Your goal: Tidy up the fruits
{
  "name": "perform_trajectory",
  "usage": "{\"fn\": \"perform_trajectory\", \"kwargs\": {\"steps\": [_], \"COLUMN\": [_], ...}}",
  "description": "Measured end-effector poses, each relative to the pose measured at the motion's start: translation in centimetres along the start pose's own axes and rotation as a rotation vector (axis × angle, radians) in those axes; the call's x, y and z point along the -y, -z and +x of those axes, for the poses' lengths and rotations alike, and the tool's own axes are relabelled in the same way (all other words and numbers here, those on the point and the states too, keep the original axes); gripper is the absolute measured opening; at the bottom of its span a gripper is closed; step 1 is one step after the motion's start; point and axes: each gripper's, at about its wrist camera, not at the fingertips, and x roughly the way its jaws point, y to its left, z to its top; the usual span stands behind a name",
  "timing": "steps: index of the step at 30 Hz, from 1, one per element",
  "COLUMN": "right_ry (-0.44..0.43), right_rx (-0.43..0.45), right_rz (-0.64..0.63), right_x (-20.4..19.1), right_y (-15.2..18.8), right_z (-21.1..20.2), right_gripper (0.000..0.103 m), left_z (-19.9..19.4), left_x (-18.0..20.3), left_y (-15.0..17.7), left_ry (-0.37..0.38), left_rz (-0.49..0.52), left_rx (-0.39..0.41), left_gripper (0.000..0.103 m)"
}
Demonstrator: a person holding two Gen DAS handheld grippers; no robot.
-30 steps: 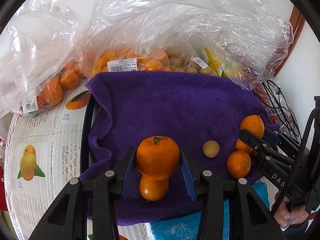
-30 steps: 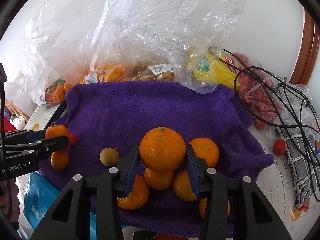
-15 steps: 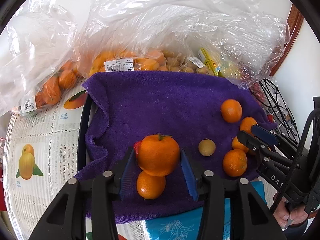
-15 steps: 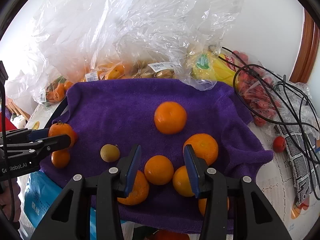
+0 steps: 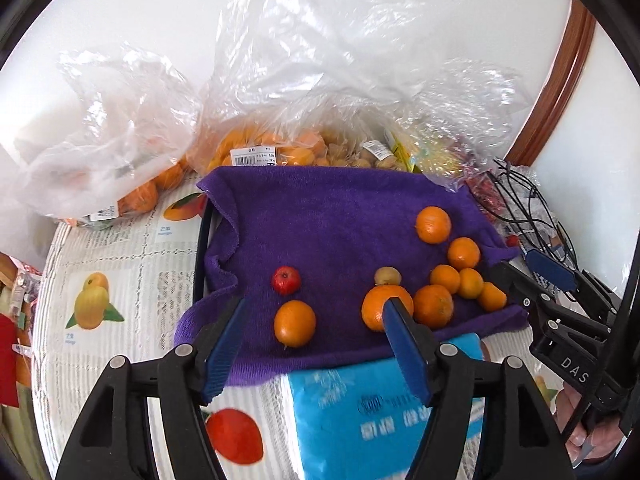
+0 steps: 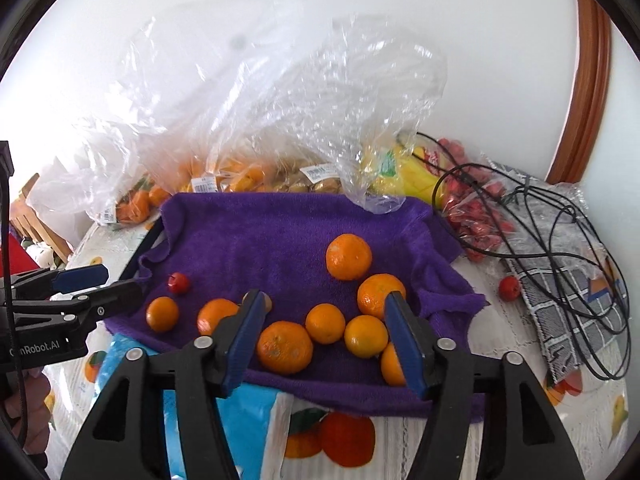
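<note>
Both grippers hover level at the near edge of the purple towel (image 5: pixel 320 216), jaws wide and empty. The left gripper (image 5: pixel 312 336) faces a lone orange (image 5: pixel 295 323); the right gripper (image 6: pixel 326 338) faces the clustered oranges (image 6: pixel 326 323) on the towel's right side.

Small tan fruit (image 6: pixel 267 303) mostly hidden behind right gripper's fingers (image 6: pixel 244 336).

Eight oranges (image 6: pixel 285 347) (mostly clustered) lie on the purple towel (image 6: pixel 260 240) beside a red fruit (image 6: pixel 178 283).
</note>
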Motion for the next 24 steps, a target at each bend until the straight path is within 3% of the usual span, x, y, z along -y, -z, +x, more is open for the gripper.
{"fn": "perform_trajectory", "kwargs": {"steps": [3,9,19,24], "right_ry": [0.000,0.032,0.046,0.053], "right_rx": [0.018,0.053,0.064,0.128], "right_rz": [0.008,0.001,0.019,0.012], "right_x": [-0.4,-0.3,0.6,1.0], "right_y": [0.3,1.8,5.3,7.5], "right_z": [-2.6,-7.9,-14.8,-17.9], "right_gripper": [0.077,0.089,0.090,0.094], "left_z": [-2.5,-7.5,-12.9,-15.4], "left_x": [0.7,2.2,5.5,6.6], "left_y": [1.1,3.7,8.7,11.0], "left_ry": [-0.002,-0.024,-0.057,-0.067], "left_rz": [0.007,0.027,0.057,0.060], "left_rx": [0.025,0.088,0.163,0.212], "left_gripper": [0.072,0.080,0.090,0.094]}}
